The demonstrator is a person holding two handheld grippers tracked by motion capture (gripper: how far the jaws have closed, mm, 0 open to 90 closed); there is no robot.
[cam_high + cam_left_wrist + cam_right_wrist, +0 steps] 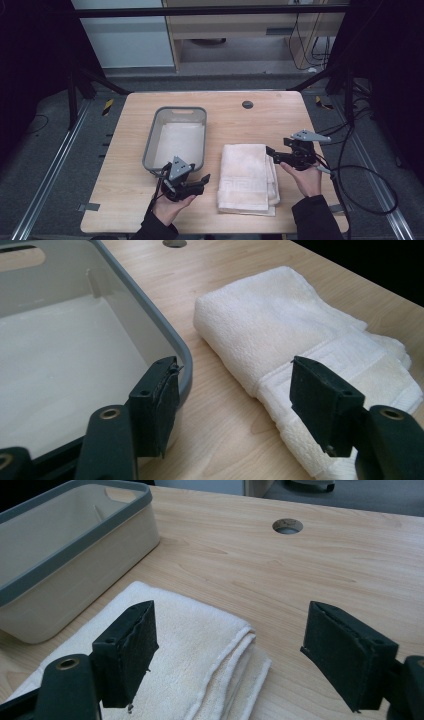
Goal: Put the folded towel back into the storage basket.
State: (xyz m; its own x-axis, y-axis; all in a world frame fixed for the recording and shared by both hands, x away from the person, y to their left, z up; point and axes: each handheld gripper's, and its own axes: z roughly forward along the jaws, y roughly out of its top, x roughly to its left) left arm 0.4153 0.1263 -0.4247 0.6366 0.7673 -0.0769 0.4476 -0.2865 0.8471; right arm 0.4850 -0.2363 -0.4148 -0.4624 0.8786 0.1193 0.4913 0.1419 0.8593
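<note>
A folded white towel [247, 175] lies on the wooden table [125, 200], just right of a grey-rimmed bin [149, 147]. My left gripper [205, 178] is low between the bin's near corner and the towel's left edge, pointing right, open. In the left gripper view its jaws [235, 375] frame bare table and the towel [280, 325], with the bin's rim [150, 315] beside the left jaw. My right gripper [271, 152] hovers at the towel's far right corner, open. In the right gripper view, the towel's layered edge [200, 645] lies under its jaws [231, 617].
The bin [75, 545] has a pale flat layer on its floor. A round cable hole [247, 104] sits near the table's far edge. Cables trail off the right side by the right gripper. Dark floor and metal rails surround the table.
</note>
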